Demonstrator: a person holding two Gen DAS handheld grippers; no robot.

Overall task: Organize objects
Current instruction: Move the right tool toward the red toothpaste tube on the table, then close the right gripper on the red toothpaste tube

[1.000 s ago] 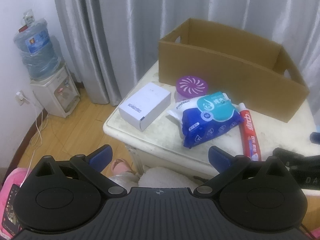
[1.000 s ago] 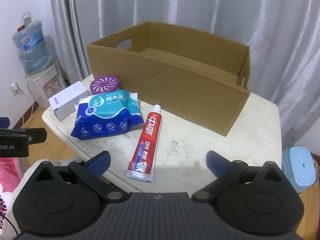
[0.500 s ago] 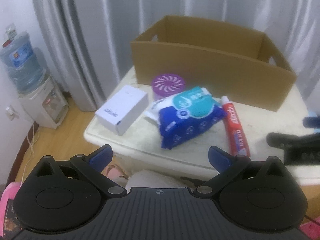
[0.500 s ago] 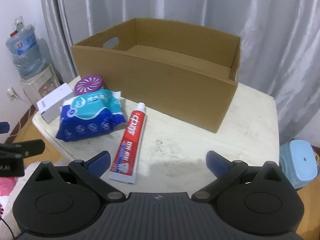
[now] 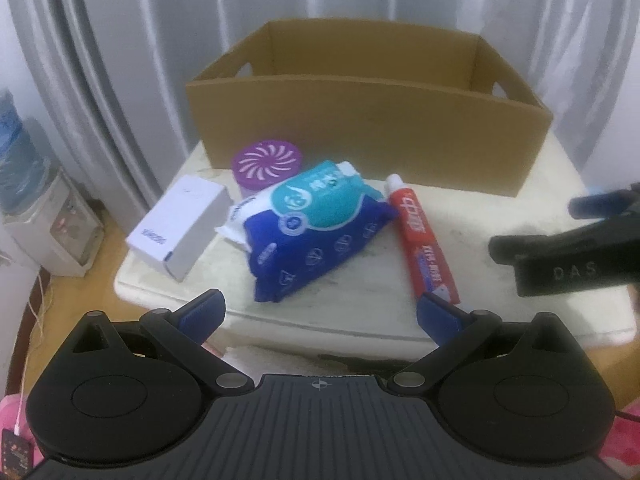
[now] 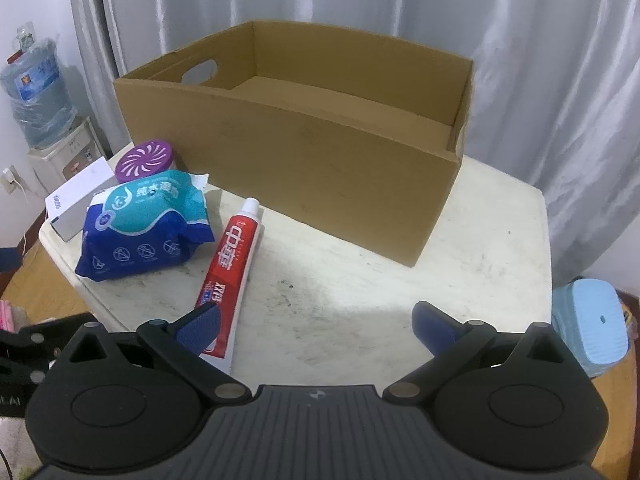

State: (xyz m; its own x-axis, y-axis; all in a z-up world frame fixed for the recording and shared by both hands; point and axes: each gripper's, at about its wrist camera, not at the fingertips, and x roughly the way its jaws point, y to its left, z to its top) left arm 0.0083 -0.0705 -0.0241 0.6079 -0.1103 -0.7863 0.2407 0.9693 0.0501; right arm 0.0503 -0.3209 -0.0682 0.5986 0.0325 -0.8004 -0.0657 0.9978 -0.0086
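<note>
Left wrist view takes in the whole white box [image 5: 182, 225] at the desk's [image 5: 360, 316] left corner, and the right gripper [image 5: 568, 248] as a dark, blurred shape over the desk's right side. The right wrist view shows only part of that white box [image 6: 78, 200], but it looks into the carton [image 6: 304, 152], whose floor looks bare where it shows, and it catches a blue stool [image 6: 590, 326] beyond the desk's right edge and a water dispenser [image 6: 38, 104] at far left.

The left gripper [image 5: 320, 314] hangs spread wide with nothing between its blue fingers [image 5: 202, 314], just short of the desk's near edge. The right gripper [image 6: 316, 328] is likewise wide apart and empty above the near desk; its left finger [image 6: 200, 330] overlaps the crimped end of the toothpaste [image 6: 232, 264], though contact cannot be judged.

All the items lie in front of the carton [image 5: 368, 132]: the purple disc [image 5: 267, 162] by its left front corner, the wipes pack [image 5: 316, 224] in front of the disc and right of the white box, and the toothpaste [image 5: 422, 244] to the pack's right, cap toward the carton. The pack [image 6: 140, 224] and disc [image 6: 146, 160] sit close together. Right of the toothpaste the desk [image 6: 400, 312] is bare up to its right edge.
</note>
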